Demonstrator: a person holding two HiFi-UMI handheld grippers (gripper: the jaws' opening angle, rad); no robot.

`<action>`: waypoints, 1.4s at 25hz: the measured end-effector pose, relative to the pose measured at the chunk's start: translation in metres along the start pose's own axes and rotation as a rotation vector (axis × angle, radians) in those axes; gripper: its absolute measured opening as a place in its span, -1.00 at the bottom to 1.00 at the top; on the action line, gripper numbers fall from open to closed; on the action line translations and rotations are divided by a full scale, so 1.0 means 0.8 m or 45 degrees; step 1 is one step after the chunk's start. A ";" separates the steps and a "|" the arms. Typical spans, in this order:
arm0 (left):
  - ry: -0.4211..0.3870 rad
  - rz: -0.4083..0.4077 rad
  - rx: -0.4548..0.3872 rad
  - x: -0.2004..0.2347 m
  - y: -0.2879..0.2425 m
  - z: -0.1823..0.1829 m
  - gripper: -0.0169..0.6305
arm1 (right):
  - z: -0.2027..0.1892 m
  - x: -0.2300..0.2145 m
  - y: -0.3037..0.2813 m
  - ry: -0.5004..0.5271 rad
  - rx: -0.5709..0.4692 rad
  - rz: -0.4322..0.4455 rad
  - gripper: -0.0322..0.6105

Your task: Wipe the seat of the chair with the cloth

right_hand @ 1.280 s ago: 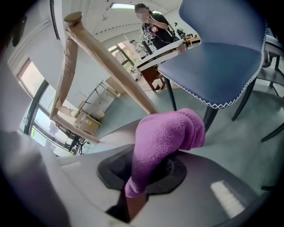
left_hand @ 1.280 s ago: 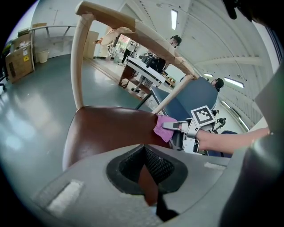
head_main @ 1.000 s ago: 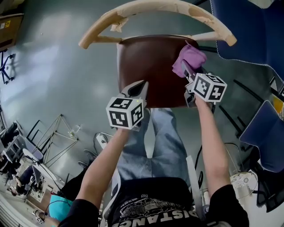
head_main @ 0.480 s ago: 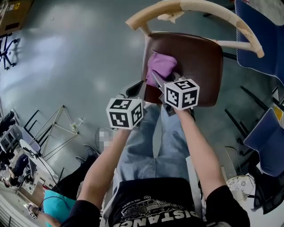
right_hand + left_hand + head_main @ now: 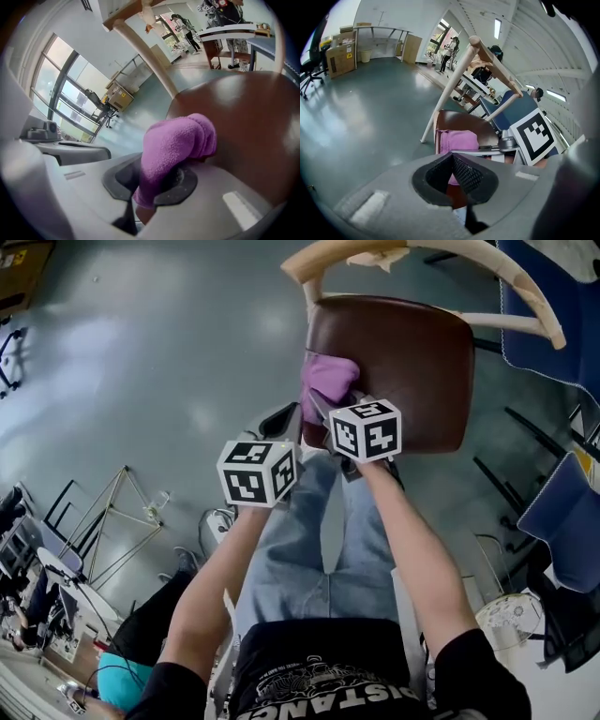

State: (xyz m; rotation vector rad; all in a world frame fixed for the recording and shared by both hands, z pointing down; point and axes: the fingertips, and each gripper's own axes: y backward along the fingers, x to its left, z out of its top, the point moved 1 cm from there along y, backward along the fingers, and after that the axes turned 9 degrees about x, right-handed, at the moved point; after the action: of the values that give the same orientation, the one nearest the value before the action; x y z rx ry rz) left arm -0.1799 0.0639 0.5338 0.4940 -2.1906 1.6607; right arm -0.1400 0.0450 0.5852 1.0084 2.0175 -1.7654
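The chair has a dark brown seat (image 5: 403,362) and a pale wooden back rail (image 5: 431,254). A purple cloth (image 5: 328,376) lies bunched on the seat's left part near the front edge. My right gripper (image 5: 323,407) is shut on it, and the cloth (image 5: 178,145) bulges out of the jaws onto the seat (image 5: 253,122). My left gripper (image 5: 286,423) hangs off the seat's front left corner, shut and holding nothing. In the left gripper view the cloth (image 5: 457,140), the seat (image 5: 461,121) and the right gripper's marker cube (image 5: 533,136) lie just ahead of it.
The person's legs in jeans (image 5: 319,549) stand right in front of the chair. Blue fabric chairs (image 5: 553,324) crowd the right side. A folded metal frame (image 5: 112,521) lies on the grey floor at the left. Cardboard boxes (image 5: 340,56) and tables stand far off.
My right gripper has dragged the cloth across the seat from the far right side to the left front part. The left gripper has stayed near the seat's front edge.
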 end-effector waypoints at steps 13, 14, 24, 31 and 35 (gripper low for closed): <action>-0.049 -0.017 0.041 -0.101 -0.058 -0.011 -0.96 | -0.037 -0.123 0.102 -0.102 -0.047 -0.091 -0.71; -0.050 -0.019 0.045 -0.112 -0.063 -0.014 -0.96 | -0.041 -0.132 0.112 -0.099 -0.043 -0.097 -0.71; -0.116 -0.032 0.082 -0.206 -0.098 -0.027 -0.96 | -0.071 -0.238 0.206 -0.140 -0.062 -0.180 -0.71; -0.124 -0.011 0.091 -0.226 -0.104 -0.034 -0.96 | -0.091 -0.300 0.253 -0.192 -0.085 -0.239 -0.71; -0.105 -0.004 0.084 -0.225 -0.104 -0.040 -0.96 | -0.094 -0.319 0.265 -0.209 -0.101 -0.273 -0.71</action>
State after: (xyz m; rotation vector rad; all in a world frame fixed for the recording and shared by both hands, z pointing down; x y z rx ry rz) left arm 0.0192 0.0857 0.5272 0.5935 -2.1973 1.7448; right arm 0.2002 0.0378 0.5992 0.6211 2.1367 -1.7893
